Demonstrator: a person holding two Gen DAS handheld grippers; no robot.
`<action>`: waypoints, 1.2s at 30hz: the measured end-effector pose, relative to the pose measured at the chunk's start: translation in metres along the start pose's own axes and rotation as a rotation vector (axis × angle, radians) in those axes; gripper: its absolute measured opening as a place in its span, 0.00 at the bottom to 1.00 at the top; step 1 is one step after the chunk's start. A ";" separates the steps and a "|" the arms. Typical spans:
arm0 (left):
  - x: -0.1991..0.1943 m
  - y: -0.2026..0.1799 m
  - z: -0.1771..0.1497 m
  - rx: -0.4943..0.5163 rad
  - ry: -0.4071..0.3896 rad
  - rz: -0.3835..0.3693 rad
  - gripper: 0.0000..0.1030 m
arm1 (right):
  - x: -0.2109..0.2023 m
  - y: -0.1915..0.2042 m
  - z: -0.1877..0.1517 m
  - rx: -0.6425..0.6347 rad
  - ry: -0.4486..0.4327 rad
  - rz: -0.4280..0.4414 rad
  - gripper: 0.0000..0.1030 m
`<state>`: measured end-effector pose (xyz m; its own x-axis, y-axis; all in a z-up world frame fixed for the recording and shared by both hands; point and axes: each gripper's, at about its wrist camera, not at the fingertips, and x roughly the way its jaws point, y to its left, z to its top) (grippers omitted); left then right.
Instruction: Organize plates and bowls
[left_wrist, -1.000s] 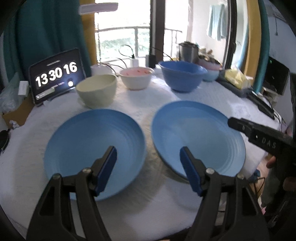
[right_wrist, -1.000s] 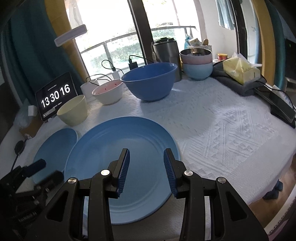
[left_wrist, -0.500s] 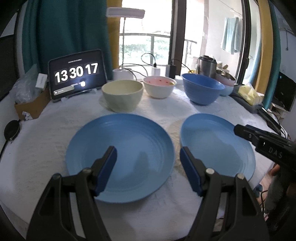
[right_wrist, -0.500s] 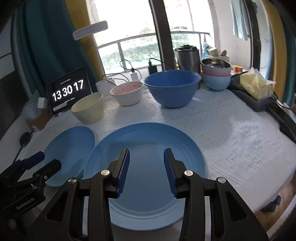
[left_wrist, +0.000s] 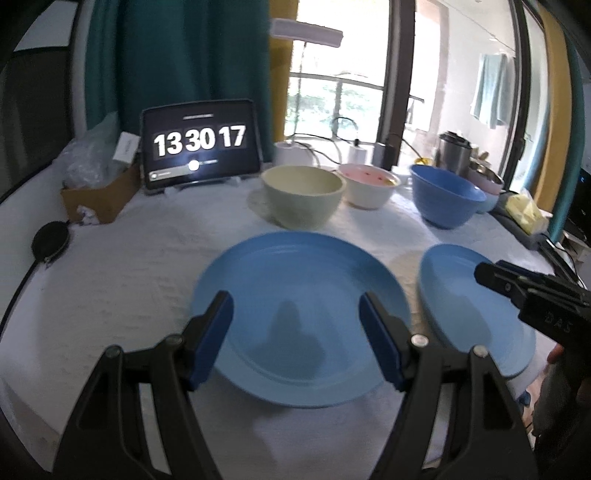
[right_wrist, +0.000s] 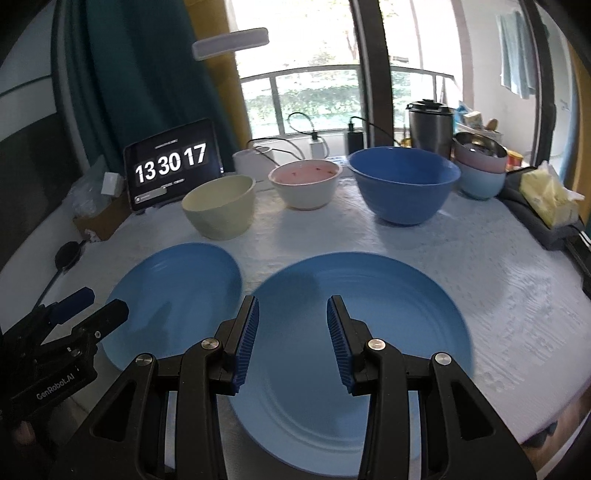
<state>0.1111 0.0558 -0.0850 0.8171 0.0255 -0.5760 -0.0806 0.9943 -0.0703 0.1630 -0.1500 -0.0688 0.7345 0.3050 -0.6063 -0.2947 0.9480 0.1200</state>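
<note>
Blue plates (right_wrist: 354, 325) (left_wrist: 299, 314) bare; pink-lined bowl (right_wrist: 304, 182) holds specks.

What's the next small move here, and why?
Probably lower the right gripper to the near rim of the right plate and close on it, to stack it on the left plate. Both grippers hang open and empty, each over its own plate, and the plates lie side by side, apart.

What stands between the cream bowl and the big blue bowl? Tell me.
The pink-lined white bowl stands between the cream bowl and the big blue bowl, clearest in the right wrist view.
</note>
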 end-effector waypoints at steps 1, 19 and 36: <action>0.001 0.005 0.000 -0.007 0.000 0.009 0.70 | 0.002 0.003 0.001 -0.004 0.003 0.005 0.40; 0.023 0.055 -0.013 -0.099 0.045 0.060 0.70 | 0.039 0.046 0.009 -0.072 0.059 0.060 0.40; 0.044 0.067 -0.021 -0.120 0.107 0.050 0.70 | 0.084 0.068 0.014 -0.092 0.153 0.041 0.41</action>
<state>0.1298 0.1209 -0.1324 0.7451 0.0574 -0.6644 -0.1931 0.9722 -0.1326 0.2131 -0.0582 -0.1007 0.6213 0.3190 -0.7157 -0.3823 0.9207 0.0784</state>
